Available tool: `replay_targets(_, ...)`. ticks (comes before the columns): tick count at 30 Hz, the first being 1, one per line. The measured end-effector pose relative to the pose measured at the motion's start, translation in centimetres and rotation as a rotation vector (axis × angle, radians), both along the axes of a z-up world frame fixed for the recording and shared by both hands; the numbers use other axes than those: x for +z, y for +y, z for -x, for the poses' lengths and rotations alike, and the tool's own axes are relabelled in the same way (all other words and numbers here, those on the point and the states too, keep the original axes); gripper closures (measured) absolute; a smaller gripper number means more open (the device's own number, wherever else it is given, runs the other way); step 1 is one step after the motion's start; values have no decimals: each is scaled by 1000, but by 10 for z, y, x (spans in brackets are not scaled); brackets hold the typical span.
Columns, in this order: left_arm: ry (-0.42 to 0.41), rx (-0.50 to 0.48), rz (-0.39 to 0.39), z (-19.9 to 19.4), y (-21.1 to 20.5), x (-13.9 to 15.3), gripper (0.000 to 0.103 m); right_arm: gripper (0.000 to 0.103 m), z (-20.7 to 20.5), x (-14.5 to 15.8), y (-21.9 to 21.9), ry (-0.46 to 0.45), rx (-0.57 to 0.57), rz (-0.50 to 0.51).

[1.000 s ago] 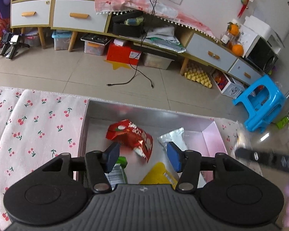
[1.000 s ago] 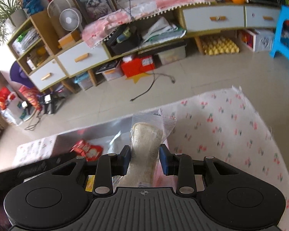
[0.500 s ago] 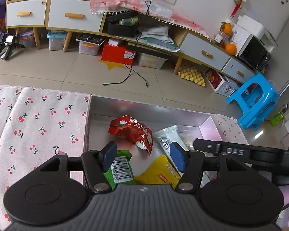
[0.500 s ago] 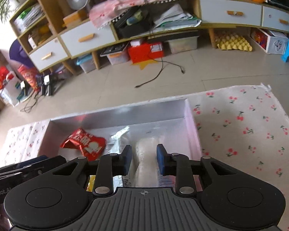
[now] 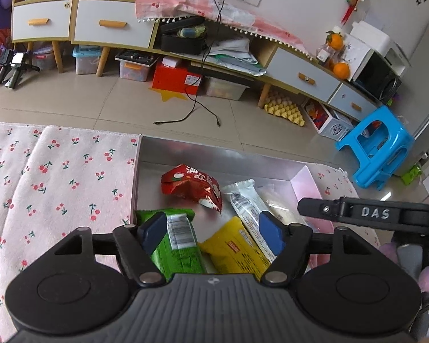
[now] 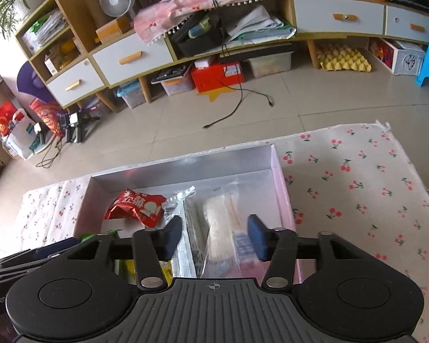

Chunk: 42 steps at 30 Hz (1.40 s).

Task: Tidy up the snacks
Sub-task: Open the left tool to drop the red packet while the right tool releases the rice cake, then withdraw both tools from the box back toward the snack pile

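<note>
on the far left a pink cherry-print cloth (image 5: 57,171) is covering the surface, and a shallow silver-lined box (image 5: 214,157) with pink outer walls is sitting on it. the left gripper (image 5: 211,235) is hovering over the near part of the box with its blue pads spread wide, gripping nothing. below it, from left to right, a green snack packet (image 5: 177,245) is lying against the box's left wall, a yellow snack packet (image 5: 234,254) is lying just beside it, and a white barcode-printed packet (image 5: 248,208) is slanting along the yellow one's right edge. a red crumpled snack bag (image 5: 194,184) is resting farther back, near the middle of the box.

in the right wrist view the red bag (image 6: 137,205) is sitting left of centre, and a clear-wrapped pale biscuit pack (image 6: 223,220) is lying flat along the box's right wall (image 6: 280,177). the right gripper (image 6: 214,237) is hanging above that pack with its pads wide apart, not touching it. to the right of the box more cherry cloth (image 6: 357,188) is spreading out.
</note>
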<state>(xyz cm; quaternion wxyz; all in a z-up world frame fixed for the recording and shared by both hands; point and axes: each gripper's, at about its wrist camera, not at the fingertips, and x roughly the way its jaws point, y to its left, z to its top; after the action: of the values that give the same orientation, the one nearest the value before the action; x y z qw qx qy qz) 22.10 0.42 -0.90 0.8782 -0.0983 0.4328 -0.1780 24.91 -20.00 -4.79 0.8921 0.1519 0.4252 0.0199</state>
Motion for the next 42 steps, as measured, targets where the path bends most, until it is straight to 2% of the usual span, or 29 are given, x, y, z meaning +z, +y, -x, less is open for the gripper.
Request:
replay_targets(8, -9, 1, 5, 28, 4, 17, 21, 33, 34, 34, -4, -32, -20, 5)
replay_targets(15, 3, -9, -14, 55, 11, 21, 14, 30, 69, 46, -3, -30, -16, 0)
replay_targets(21, 21, -8, -36, 79, 21, 18, 9, 29, 99, 39, -2, -5, -27, -19)
replay_targets(23, 28, -6, -52, 87, 22, 15, 8, 24, 107, 35, -2, 7, -31, -23)
replay_targets(27, 37, -9, -85, 100, 27, 13, 7, 23, 123, 30, 0, 27, -31, -21)
replay_targets(34, -33, -34, -167, 123, 32, 14, 2, 21, 149, 24, 6, 39, -32, -18)
replay_targets(39, -61, -76, -203, 130, 34, -1, 2, 19, 168, 9, 11, 23, -23, -55)
replay_targets(42, -65, -105, -233, 132, 31, -9, 2, 19, 170, -2, 15, 85, -35, -45)
